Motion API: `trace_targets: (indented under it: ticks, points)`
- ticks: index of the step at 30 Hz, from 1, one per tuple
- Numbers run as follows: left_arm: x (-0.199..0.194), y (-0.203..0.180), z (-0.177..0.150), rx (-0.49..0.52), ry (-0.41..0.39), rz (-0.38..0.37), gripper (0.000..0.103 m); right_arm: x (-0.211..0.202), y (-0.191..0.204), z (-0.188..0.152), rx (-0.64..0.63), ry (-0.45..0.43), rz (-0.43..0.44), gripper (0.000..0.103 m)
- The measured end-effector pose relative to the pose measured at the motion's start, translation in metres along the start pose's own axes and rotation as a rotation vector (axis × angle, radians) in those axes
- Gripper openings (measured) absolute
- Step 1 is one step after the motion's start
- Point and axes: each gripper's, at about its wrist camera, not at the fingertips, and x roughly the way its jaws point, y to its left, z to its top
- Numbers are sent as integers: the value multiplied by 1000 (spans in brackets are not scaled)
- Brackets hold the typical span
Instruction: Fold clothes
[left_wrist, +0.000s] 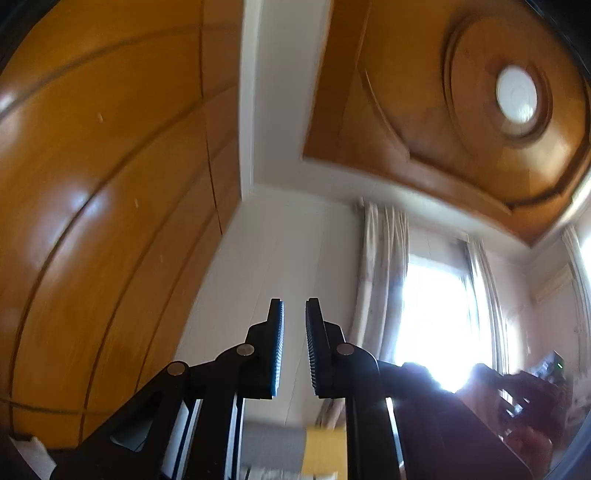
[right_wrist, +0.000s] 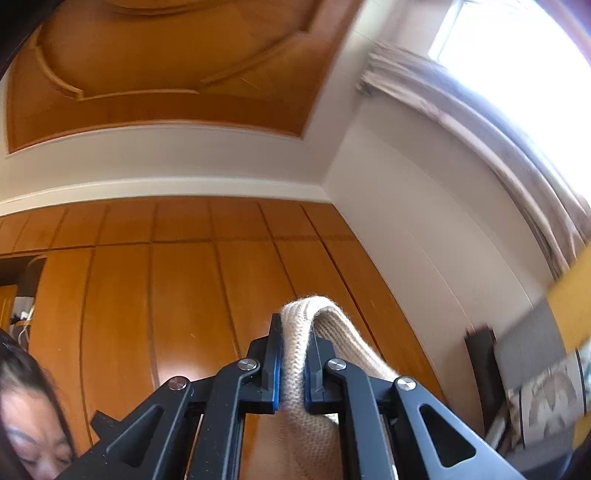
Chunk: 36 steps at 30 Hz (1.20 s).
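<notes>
Right wrist view: the right gripper (right_wrist: 293, 363) stood clamped on a fold of cream ribbed knit garment (right_wrist: 295, 373). We saw the cloth pinched between the blue pads, rising above the fingertips in a loop and falling away over the right finger, with more of it hanging below between the gripper's arms. The tool pointed upward toward a wall of orange wooden wardrobe doors (right_wrist: 184, 295) and a panelled wooden ceiling (right_wrist: 147, 74). A curtain (right_wrist: 461, 118) and a bright window (right_wrist: 517, 66) lay at upper right, and part of a person's head (right_wrist: 29, 417) showed at the lower left edge.

Left wrist view: the left gripper (left_wrist: 294, 347) showed a narrow slot between its ribbed pads, and we saw no cloth in that slot; the white wall showed through it. It also pointed upward, with the wardrobe doors (left_wrist: 110, 221) at left, a round ceiling lamp (left_wrist: 516, 94) at upper right, and the window (left_wrist: 436, 314) with its curtain (left_wrist: 384, 273) beyond. A dark blurred shape at lower right (left_wrist: 517, 398) may have been the person's hand on the other tool; we could not tell.
</notes>
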Motion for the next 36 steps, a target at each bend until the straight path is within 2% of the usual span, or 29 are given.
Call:
trace_targets:
  ticks: [2,3,6,7,11,13,15,17,19,24,25,27,28,29,32,35,36]
  points:
    - [20,3,-33,28,149,-21,13,4,-28,-21,59,58,-57,6]
    - [32,7,-62,34,244,-29,13,7,-43,-32,88,90,-91,6]
    - [65,17,-157,58,542,-32,14,7,-89,-62,122,149,-218,6]
    - [74,23,-197,61,658,-44,15,3,-101,-69,127,159,-256,6]
    - [89,46,-335,22,992,-34,15,-7,-158,-93,112,197,-402,3]
    - [86,60,-395,-30,1147,-18,15,-12,-183,-100,91,220,-483,3]
    - [77,63,-437,-43,1259,-32,15,-14,-210,-115,44,285,-648,5]
    - [67,60,-471,-12,1341,-51,15,-21,-236,-138,22,423,-795,8]
    - [60,55,-483,42,1383,-71,15,-37,-251,-167,14,527,-871,26]
    - [43,38,-495,100,1489,-156,15,-90,-274,-242,-85,848,-1085,26]
    - [28,30,-493,115,1485,-171,19,-104,-278,-257,-111,918,-1130,26]
    - [15,20,-486,165,1465,-214,35,-135,-279,-281,-130,1019,-1178,26]
    - [10,16,-483,191,1454,-235,42,-154,-282,-289,-132,1052,-1194,26]
    - [6,11,-481,221,1449,-251,43,-167,-281,-295,-133,1083,-1218,26]
    - [0,6,-480,214,1454,-294,45,-204,-276,-307,-111,1145,-1270,26]
    - [1,2,-484,236,1432,-280,54,-228,-277,-319,-61,1189,-1272,30]
    - [2,0,-488,247,1428,-269,54,-228,-275,-322,-99,1196,-1263,30]
